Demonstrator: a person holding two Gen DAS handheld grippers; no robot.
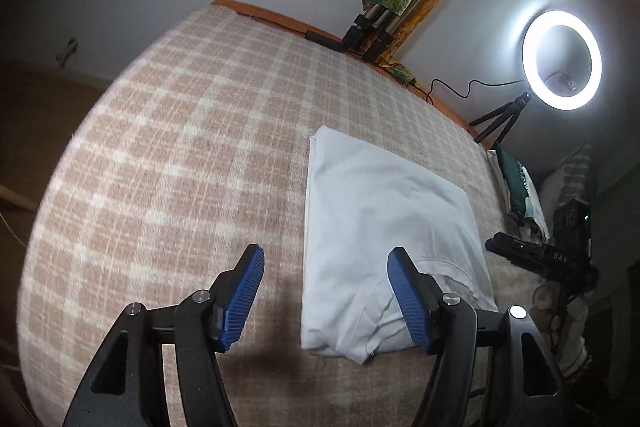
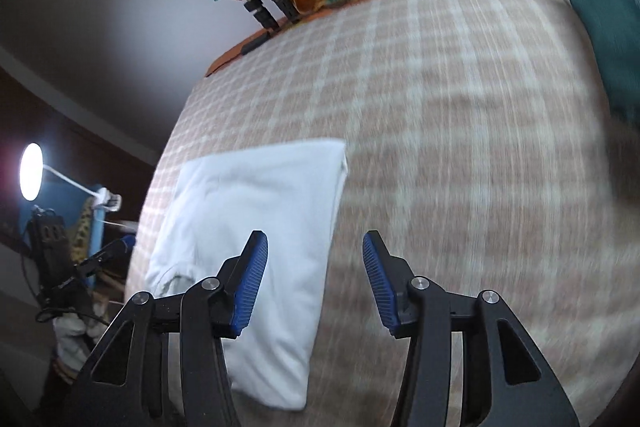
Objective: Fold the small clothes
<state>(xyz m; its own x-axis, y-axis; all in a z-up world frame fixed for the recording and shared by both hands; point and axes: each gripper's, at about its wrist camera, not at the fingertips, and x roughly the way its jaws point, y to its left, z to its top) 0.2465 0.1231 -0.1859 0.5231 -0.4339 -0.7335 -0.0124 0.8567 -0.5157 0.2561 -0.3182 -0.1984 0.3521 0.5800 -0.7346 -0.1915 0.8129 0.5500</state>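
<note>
A white garment (image 1: 384, 227), folded into a long rectangle, lies flat on the checked blanket (image 1: 180, 155) of a bed. My left gripper (image 1: 326, 293) hovers open over the garment's near left edge, and nothing is pinched between its blue pads. In the right wrist view the same white garment (image 2: 260, 227) lies left of centre. My right gripper (image 2: 314, 285) stands open above its right edge, holding nothing. The right wrist view is blurred by motion. The other gripper (image 1: 520, 251) shows at the right of the left wrist view.
A lit ring light (image 1: 560, 61) on a small tripod stands at the bed's far side, with a cable trailing. Folded tripod legs (image 1: 372, 31) wrapped in coloured cloth lean against the wall. A teal cloth (image 2: 600, 39) lies at the blanket's far right.
</note>
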